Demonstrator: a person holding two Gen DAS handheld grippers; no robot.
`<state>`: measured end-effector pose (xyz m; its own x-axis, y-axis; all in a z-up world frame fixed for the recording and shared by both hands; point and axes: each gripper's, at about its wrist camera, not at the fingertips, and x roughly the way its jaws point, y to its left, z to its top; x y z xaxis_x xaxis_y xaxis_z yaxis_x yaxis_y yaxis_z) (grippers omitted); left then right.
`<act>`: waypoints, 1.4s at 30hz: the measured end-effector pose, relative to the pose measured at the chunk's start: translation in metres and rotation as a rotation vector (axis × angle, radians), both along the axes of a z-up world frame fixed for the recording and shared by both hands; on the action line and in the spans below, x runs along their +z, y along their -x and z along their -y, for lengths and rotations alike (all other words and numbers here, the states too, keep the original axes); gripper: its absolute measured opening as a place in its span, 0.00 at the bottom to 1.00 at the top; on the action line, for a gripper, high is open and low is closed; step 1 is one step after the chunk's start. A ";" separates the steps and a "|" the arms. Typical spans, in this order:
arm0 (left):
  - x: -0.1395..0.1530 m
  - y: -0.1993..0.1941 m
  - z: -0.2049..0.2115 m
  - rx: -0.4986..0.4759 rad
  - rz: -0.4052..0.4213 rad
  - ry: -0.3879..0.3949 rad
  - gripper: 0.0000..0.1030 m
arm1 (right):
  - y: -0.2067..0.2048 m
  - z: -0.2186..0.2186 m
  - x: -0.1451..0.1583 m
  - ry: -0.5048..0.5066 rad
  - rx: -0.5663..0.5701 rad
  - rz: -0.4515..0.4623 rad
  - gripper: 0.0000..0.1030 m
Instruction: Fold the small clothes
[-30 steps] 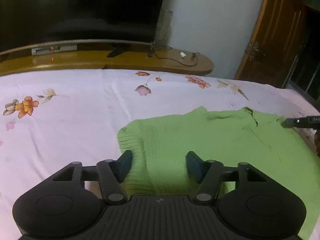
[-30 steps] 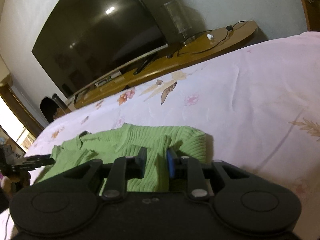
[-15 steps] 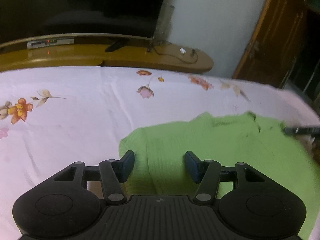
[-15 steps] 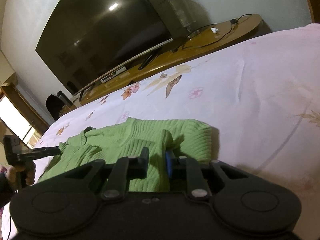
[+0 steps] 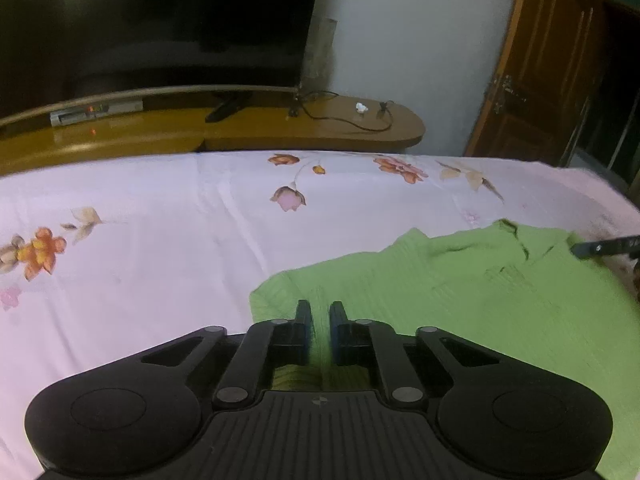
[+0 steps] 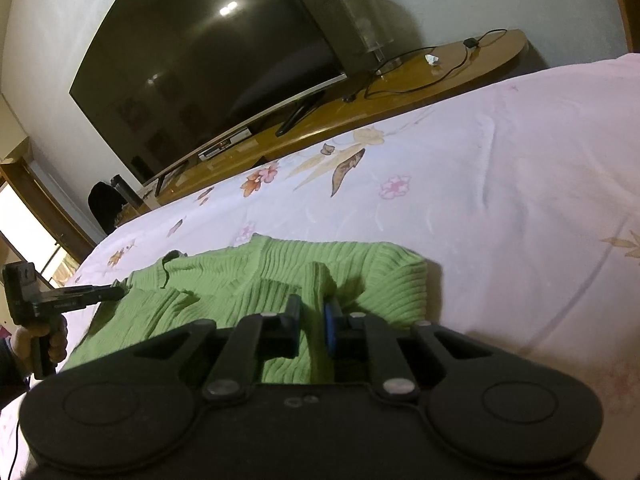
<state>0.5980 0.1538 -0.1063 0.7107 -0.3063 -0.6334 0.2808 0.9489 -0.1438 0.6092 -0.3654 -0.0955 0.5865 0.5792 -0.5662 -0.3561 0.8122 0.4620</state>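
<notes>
Floral bedsheet (image 5: 160,240); green sweater (image 5: 460,300) partly hidden; left gripper (image 5: 320,316), right gripper (image 6: 311,312) fingers just closed, pinching it.

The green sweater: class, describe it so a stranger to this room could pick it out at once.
Find the bed with the pale pink floral sheet, in front of the television. The green sweater lies flat on it, near the edge. It is the only garment there, ribbed knit in plain bright green against the printed flowers.

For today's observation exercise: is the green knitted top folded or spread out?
Mostly spread: the green knitted top lies flat on the bedsheet, with only small bunched ridges where both tongs pinch it.
</notes>
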 end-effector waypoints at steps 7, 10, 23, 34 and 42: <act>0.029 0.011 -0.005 0.025 0.119 0.065 0.08 | 0.010 0.002 0.018 0.008 -0.013 0.111 0.05; 0.039 0.010 -0.014 0.059 0.159 0.119 0.03 | 0.013 0.002 0.033 0.000 -0.010 0.181 0.04; 0.011 -0.019 -0.029 0.172 0.151 0.200 0.03 | -0.014 0.006 0.029 -0.002 -0.083 0.234 0.04; 0.042 0.014 0.002 0.274 0.204 -0.016 0.84 | -0.008 -0.016 0.023 0.150 -0.121 0.202 0.28; 0.014 -0.005 0.151 0.037 0.079 -0.150 0.84 | -0.003 -0.147 0.016 0.334 0.184 0.238 0.25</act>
